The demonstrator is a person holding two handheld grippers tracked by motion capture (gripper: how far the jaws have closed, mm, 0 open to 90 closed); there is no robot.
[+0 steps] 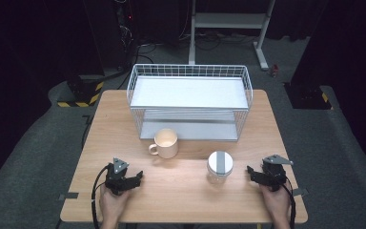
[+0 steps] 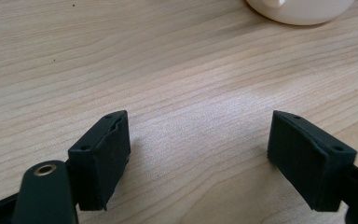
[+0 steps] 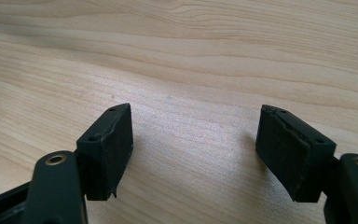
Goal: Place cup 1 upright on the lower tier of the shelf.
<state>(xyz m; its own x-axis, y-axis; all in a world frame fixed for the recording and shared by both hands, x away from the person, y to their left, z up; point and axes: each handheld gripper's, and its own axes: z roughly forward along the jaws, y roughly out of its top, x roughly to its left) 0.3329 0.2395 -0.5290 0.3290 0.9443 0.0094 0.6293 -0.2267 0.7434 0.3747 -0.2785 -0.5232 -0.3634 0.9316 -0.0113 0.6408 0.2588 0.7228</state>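
A cream mug [image 1: 166, 143] stands upright near the middle of the wooden table [image 1: 186, 191], its handle turned to the left. A clear glass jar [image 1: 220, 167] with a pale lid stands to its right. My left gripper [image 1: 136, 177] rests low at the front left, below the mug and apart from it. Its jaws are open over bare wood [image 2: 200, 116], and the mug's base [image 2: 303, 11] shows at the top of the left gripper view. My right gripper [image 1: 250, 171] rests just right of the jar, jaws open with nothing between them [image 3: 196, 112].
A white wire rack [image 1: 190, 102] with two shelves stands at the back of the table, right behind the mug. A metal stand [image 1: 228, 21] and cables are on the dark floor beyond. Bare wood lies between the two grippers at the front.
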